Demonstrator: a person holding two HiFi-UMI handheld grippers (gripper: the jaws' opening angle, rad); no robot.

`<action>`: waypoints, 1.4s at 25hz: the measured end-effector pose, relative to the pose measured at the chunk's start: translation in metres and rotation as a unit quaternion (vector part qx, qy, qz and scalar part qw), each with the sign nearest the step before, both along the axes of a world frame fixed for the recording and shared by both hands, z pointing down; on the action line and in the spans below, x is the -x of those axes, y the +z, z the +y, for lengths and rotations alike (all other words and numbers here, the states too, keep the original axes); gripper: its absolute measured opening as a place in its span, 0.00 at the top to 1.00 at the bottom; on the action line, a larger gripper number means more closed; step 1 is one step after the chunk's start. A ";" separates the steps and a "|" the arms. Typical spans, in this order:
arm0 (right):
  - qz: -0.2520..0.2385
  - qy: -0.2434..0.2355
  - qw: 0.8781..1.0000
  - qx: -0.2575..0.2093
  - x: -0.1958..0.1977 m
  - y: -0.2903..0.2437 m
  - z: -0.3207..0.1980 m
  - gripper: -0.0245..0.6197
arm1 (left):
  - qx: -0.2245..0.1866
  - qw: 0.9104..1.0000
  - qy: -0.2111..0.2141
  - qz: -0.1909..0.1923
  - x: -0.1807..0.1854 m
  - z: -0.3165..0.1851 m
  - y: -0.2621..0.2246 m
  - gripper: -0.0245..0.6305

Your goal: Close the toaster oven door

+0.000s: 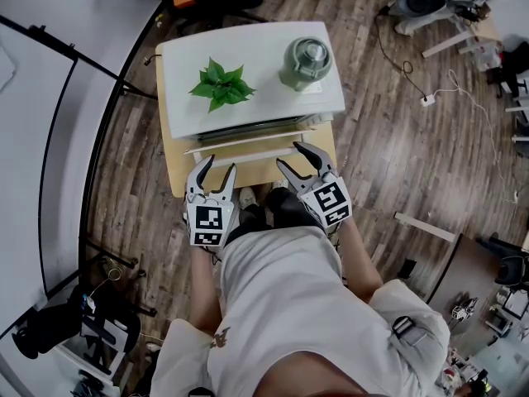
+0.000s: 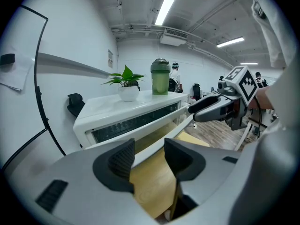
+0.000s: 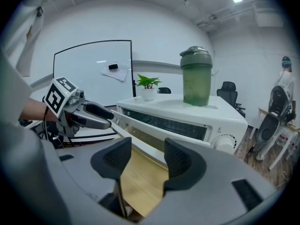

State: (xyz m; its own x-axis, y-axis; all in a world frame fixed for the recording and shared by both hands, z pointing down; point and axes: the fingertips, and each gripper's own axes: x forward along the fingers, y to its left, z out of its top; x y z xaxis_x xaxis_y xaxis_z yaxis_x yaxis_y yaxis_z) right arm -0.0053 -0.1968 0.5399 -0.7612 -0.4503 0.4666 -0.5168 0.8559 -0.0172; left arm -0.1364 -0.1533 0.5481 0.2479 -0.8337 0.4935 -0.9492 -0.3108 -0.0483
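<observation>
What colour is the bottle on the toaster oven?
Green; bottle shows best in right gripper view.

- Setting: an open-plan office used as a test space.
- Whiteboard (image 3: 91, 71) on the wall, with papers stuck to it.
- Wheeled office chairs (image 3: 229, 92) parked behind and beside the work spot.
- Long strip lights (image 2: 166, 6) and exposed ducting (image 2: 140, 28) on a bare white ceiling.
- Wood-plank floor (image 1: 388, 147) crossed by a loose cable to a power strip (image 1: 427, 100).
- White desk legs (image 1: 446, 44) and cluttered gear along the room's edge.
- People (image 2: 175, 74) standing in the background among more desks.
</observation>
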 end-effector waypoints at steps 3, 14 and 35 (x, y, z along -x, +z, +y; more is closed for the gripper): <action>-0.001 0.000 1.000 -0.002 0.001 -0.002 -0.003 0.62 | -0.001 1.000 -0.001 0.001 0.001 -0.003 -0.002 0.67; -0.008 0.002 1.000 -0.008 0.005 -0.006 -0.016 0.63 | -0.006 1.000 -0.004 0.005 0.006 -0.015 -0.006 0.66; -0.014 0.003 1.000 -0.013 0.010 -0.013 -0.031 0.63 | -0.015 1.000 -0.011 0.009 0.012 -0.030 -0.013 0.65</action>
State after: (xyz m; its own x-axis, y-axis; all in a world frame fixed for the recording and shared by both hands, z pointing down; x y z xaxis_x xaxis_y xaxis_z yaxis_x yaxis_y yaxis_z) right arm -0.0157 -0.2279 0.5271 -0.7719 -0.4664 0.4321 -0.5209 0.8536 -0.0092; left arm -0.1480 -0.1832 0.5354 0.2388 -0.8532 0.4637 -0.9565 -0.2891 -0.0393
